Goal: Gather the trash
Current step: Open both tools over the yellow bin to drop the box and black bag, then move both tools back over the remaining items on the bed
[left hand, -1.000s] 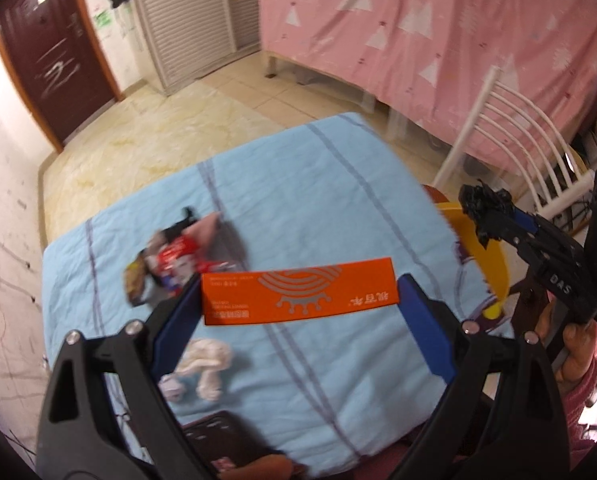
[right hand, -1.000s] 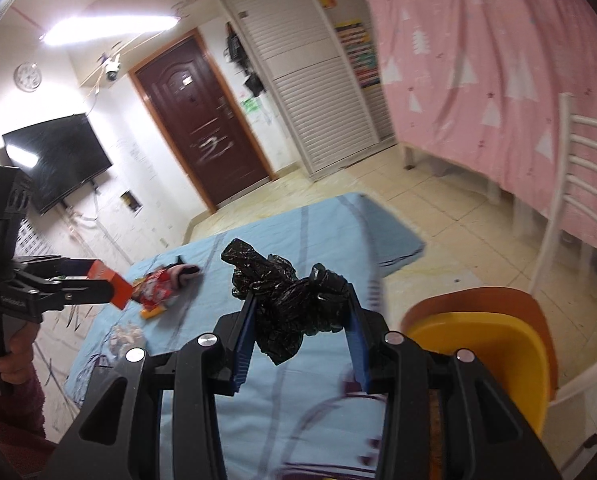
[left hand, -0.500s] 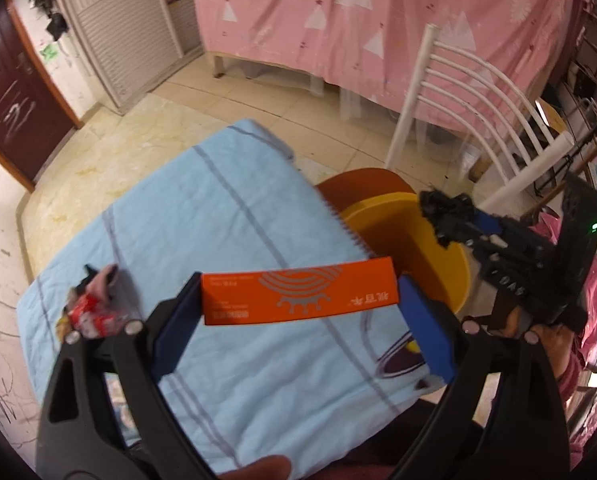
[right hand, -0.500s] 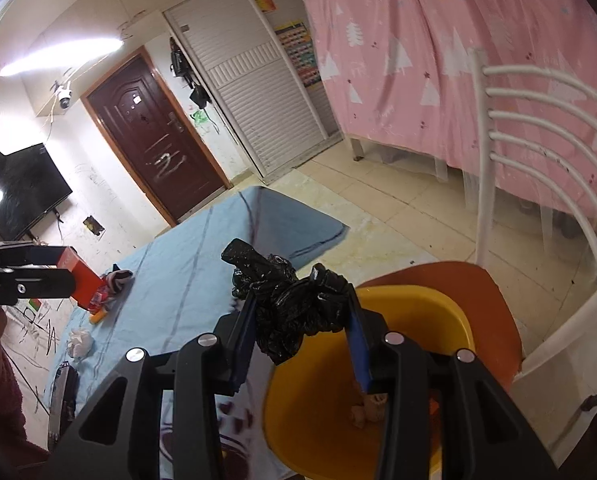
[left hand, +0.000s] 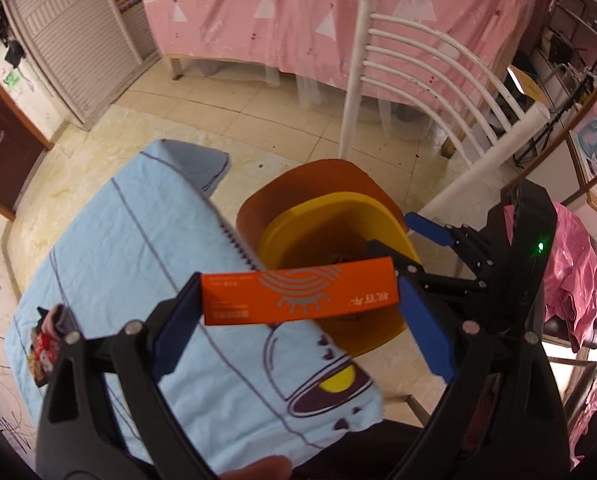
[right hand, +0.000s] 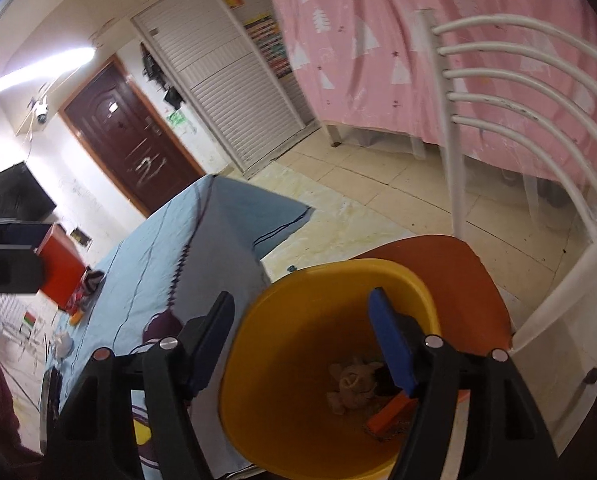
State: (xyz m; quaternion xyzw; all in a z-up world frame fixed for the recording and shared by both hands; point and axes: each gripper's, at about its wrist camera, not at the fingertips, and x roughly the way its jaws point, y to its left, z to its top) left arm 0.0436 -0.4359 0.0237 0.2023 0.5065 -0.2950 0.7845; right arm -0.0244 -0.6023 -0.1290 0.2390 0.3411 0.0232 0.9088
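My left gripper [left hand: 298, 300] is shut on a flat orange box [left hand: 298, 293] and holds it above the table edge, beside the yellow bin [left hand: 298, 216]. My right gripper [right hand: 302, 340] is open and empty right over the yellow bin [right hand: 258, 360]; it also shows in the left wrist view [left hand: 394, 236]. Inside the bin lie crumpled tissue [right hand: 350, 380], an orange piece [right hand: 386, 412] and something dark. The black bag is out of sight. A red snack wrapper [left hand: 42, 352] lies on the blue-clothed table [left hand: 130, 240].
The bin sits on an orange chair seat [right hand: 458, 272] with a white slatted back [right hand: 498, 92]. A white tissue wad [right hand: 62, 344] lies on the table. A pink bed cover [left hand: 338, 8] hangs behind. A dark door [right hand: 130, 136] stands far off.
My right gripper has opened over the bin and the black bag has left it. My left gripper has carried the orange box rightward toward the bin.
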